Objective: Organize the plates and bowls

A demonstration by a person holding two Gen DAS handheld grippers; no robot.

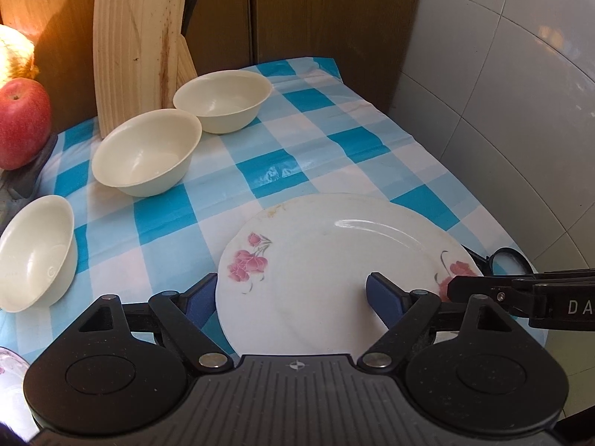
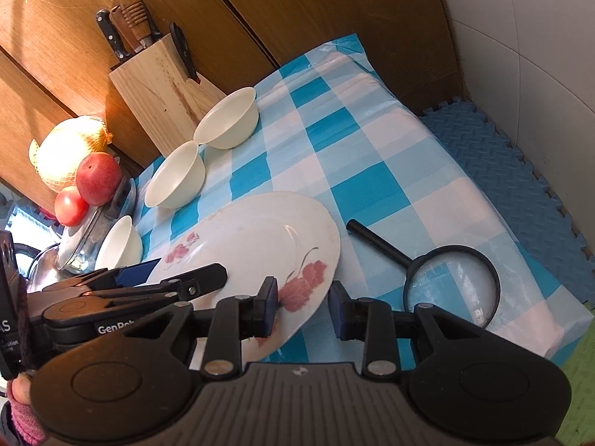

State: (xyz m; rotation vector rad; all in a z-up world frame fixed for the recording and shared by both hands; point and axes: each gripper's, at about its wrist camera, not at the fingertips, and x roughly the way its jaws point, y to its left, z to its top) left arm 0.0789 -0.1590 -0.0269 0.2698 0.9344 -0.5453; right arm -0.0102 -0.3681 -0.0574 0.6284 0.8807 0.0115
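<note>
A white plate with pink flowers [image 1: 327,267] lies on the blue-checked tablecloth [image 1: 297,141]; a second rim seems to show under its far edge. My left gripper [image 1: 292,297] stands open and wide across the plate's left edge, with one finger outside the rim and the other over the plate. My right gripper [image 2: 303,304] is shut on the plate [image 2: 253,238] at its near right rim, one pad on top and one at the edge. Three cream bowls [image 1: 222,100] [image 1: 147,152] [image 1: 35,252] stand in a row along the left, all upright.
A wooden knife block [image 2: 163,89] stands behind the bowls against wooden panels. An apple [image 2: 98,178], a tomato [image 2: 70,206], a netted onion [image 2: 67,148] and a glass lid [image 2: 85,245] crowd the left. A magnifying glass [image 2: 452,282] lies right of the plate. Blue foam mat [image 2: 502,156] borders the table.
</note>
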